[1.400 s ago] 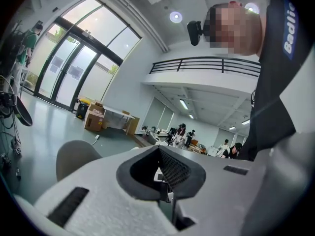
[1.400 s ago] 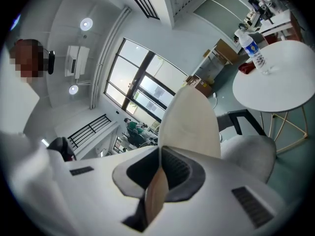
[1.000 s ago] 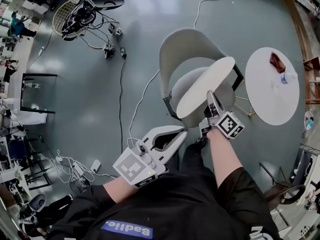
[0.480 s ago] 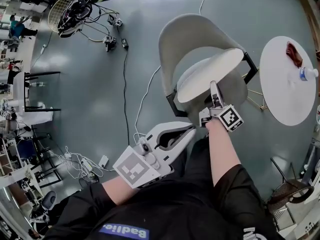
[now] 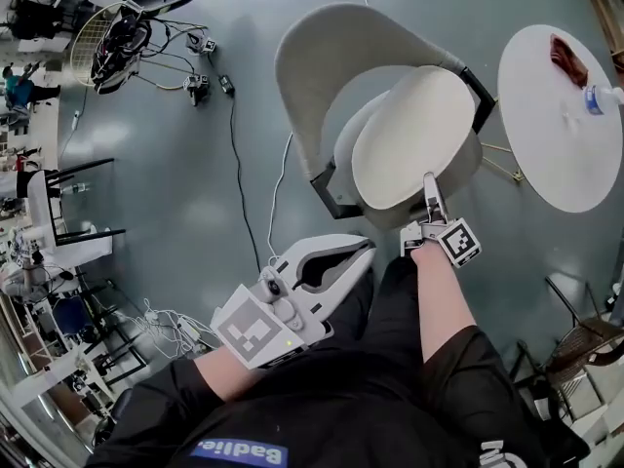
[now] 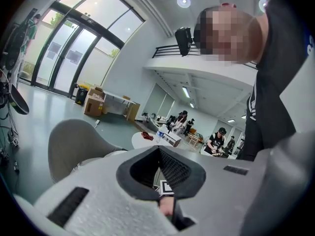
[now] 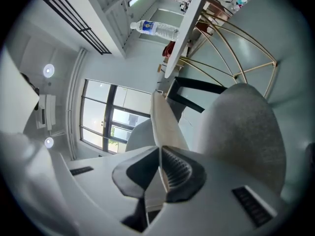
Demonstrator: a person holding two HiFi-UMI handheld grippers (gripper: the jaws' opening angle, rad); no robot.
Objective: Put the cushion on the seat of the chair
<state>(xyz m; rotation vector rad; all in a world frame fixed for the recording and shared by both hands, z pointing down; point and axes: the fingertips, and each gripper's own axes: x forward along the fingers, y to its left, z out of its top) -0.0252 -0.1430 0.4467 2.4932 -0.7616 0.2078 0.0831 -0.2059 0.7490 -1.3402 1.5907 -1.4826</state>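
A round cream cushion (image 5: 414, 136) lies tilted over the seat of the grey shell chair (image 5: 327, 61), covering most of the seat. My right gripper (image 5: 429, 185) is shut on the cushion's near edge; in the right gripper view the thin cushion (image 7: 165, 127) runs edge-on between the jaws, with the grey chair seat (image 7: 243, 132) beside it. My left gripper (image 5: 353, 253) hangs lower left of the chair, near my legs, its jaws shut with nothing between them. In the left gripper view (image 6: 158, 163) the chair back (image 6: 74, 144) shows ahead.
A round white side table (image 5: 561, 115) stands right of the chair with a water bottle (image 5: 597, 96) and a dark red object (image 5: 567, 58) on it. A cable (image 5: 278, 188) trails across the grey floor left of the chair. Equipment and cords (image 5: 122, 37) lie at upper left.
The cushion has swung from a steep tilt toward lying flatter over the seat, carried by my right gripper. My left gripper stayed roughly where it was.
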